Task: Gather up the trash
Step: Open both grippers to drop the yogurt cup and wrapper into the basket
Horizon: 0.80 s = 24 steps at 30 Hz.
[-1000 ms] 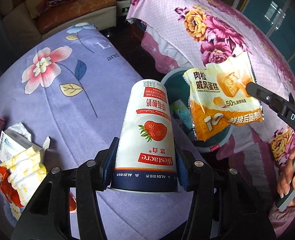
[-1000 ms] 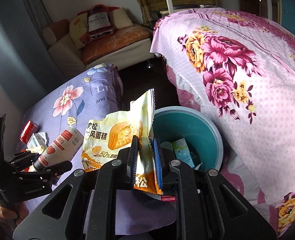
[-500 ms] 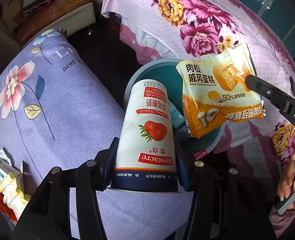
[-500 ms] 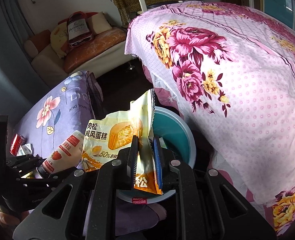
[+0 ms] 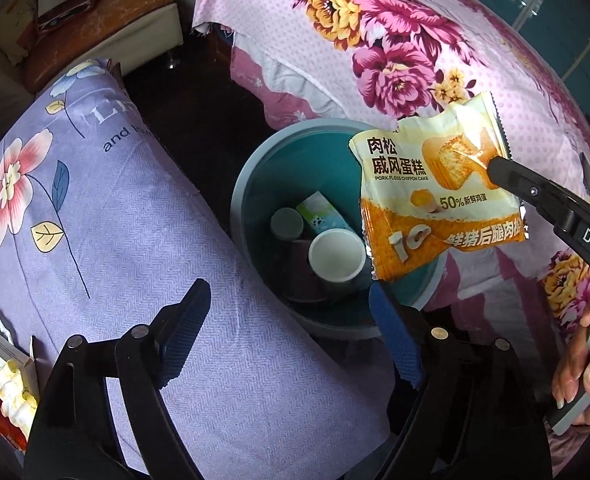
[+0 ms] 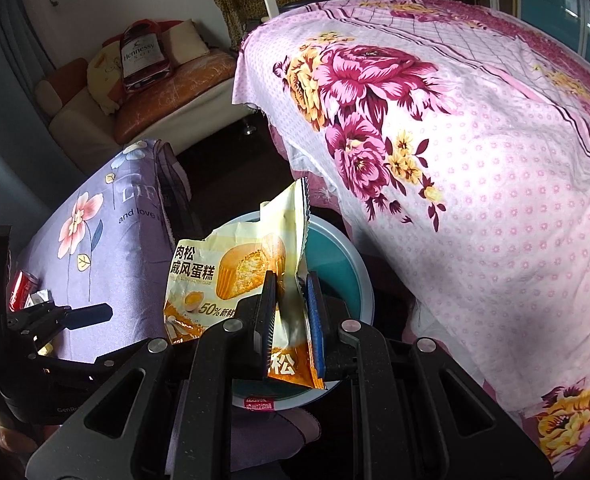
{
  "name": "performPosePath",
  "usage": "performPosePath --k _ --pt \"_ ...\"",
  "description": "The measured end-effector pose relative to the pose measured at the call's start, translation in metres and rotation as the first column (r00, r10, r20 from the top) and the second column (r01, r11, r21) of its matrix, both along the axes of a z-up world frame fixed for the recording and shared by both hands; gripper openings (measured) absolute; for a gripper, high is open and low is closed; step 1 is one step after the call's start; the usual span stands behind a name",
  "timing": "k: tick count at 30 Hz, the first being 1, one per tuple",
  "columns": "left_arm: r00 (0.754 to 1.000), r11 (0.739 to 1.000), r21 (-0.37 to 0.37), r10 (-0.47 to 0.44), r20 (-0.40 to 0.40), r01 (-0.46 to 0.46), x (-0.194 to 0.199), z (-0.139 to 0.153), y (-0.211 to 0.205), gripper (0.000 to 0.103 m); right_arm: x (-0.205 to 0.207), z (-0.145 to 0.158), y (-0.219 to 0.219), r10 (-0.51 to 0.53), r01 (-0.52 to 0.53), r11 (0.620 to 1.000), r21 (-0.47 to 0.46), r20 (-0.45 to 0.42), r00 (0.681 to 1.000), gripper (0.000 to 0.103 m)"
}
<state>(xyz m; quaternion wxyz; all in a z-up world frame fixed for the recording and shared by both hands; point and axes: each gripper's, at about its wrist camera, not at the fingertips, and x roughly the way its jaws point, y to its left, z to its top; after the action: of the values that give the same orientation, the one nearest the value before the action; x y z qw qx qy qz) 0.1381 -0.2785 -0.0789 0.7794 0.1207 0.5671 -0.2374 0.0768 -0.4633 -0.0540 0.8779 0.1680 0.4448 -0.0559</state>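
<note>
With the left tongs [image 5: 287, 316] opening empty over the teal trash bin [image 5: 255, 184], where a white cup [image 5: 337, 256] is lying inside, the right tongs [image 6: 291, 312] are pinching the cake wrapper [image 6: 231, 276] above the rim, likely needing release next.

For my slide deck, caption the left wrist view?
Left gripper opening, empty, over the bin of cups; right gripper holds a cake wrapper.

Both wrist views steeply above bin [image 5: 251, 184]
</note>
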Motion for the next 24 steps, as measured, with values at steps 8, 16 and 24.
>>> performPosePath --k 8,16,24 --pt "0.999 0.999 -0.021 0.027 -0.023 -0.027 -0.001 -0.004 0.014 0.088 0.008 -0.007 0.004 0.004 -0.004 1.0 -0.002 -0.026 1.0 0.015" --pt "0.997 0.997 -0.046 0.055 -0.05 -0.057 -0.002 -0.009 0.028 0.09 0.014 -0.013 0.012 0.012 -0.012 1.0 -0.001 -0.066 0.998 0.028" --pt "0.995 0.994 -0.07 0.079 -0.061 -0.083 -0.006 -0.007 0.047 0.092 0.018 -0.017 0.026 0.018 -0.017 1.0 0.016 -0.094 0.995 0.068"
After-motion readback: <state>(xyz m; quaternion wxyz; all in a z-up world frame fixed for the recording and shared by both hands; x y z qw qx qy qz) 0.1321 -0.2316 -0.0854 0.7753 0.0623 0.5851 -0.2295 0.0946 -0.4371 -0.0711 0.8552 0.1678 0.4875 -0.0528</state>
